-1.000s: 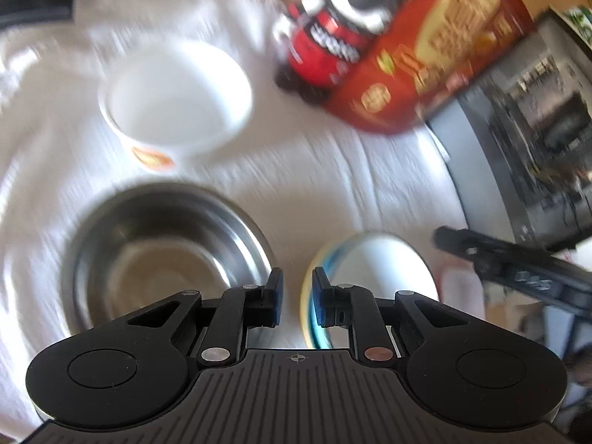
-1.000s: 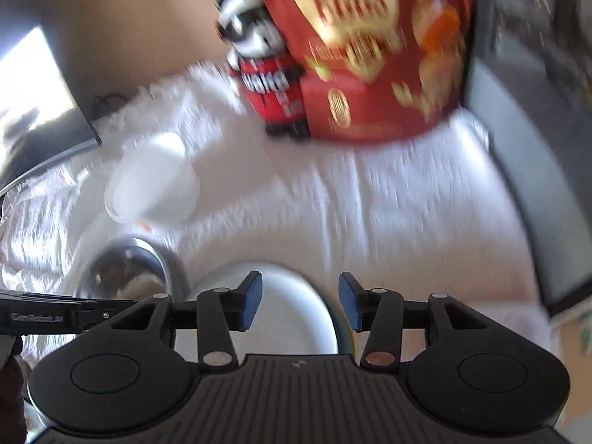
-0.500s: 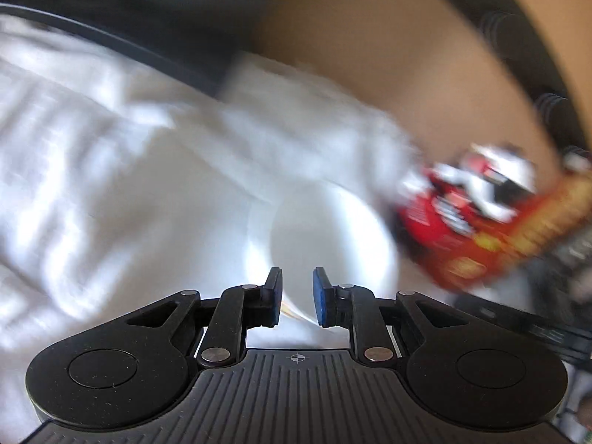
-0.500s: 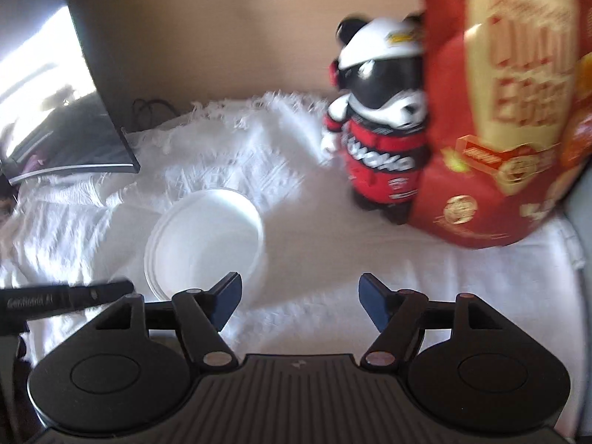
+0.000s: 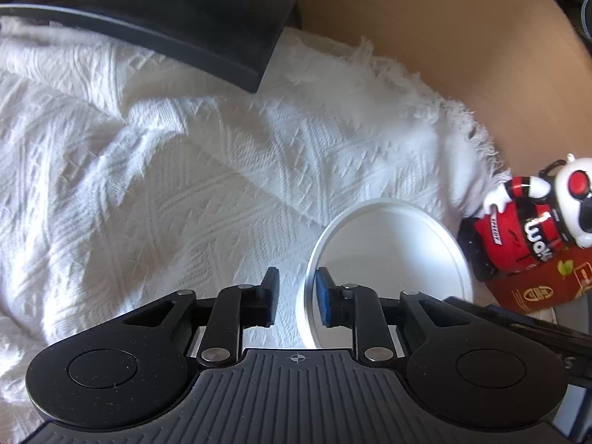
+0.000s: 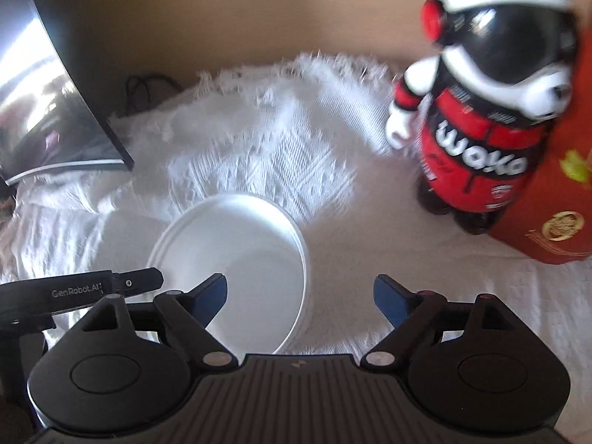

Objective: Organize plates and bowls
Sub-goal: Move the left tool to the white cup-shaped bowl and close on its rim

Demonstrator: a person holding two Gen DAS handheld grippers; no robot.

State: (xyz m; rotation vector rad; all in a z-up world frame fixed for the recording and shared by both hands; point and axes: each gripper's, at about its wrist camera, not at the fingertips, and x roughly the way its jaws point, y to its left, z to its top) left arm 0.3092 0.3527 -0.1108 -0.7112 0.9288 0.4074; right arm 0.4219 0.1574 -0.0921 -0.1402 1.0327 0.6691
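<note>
A white woven cloth [image 5: 192,170] with a fringed edge covers the surface, rumpled into folds and lit by bright daylight that throws soft shadows. Behind it stands a plain tan wall [image 6: 236,11]. A dark curved monitor [image 6: 48,85] sits at the cloth's far left corner, its glossy screen catching the glare.
</note>
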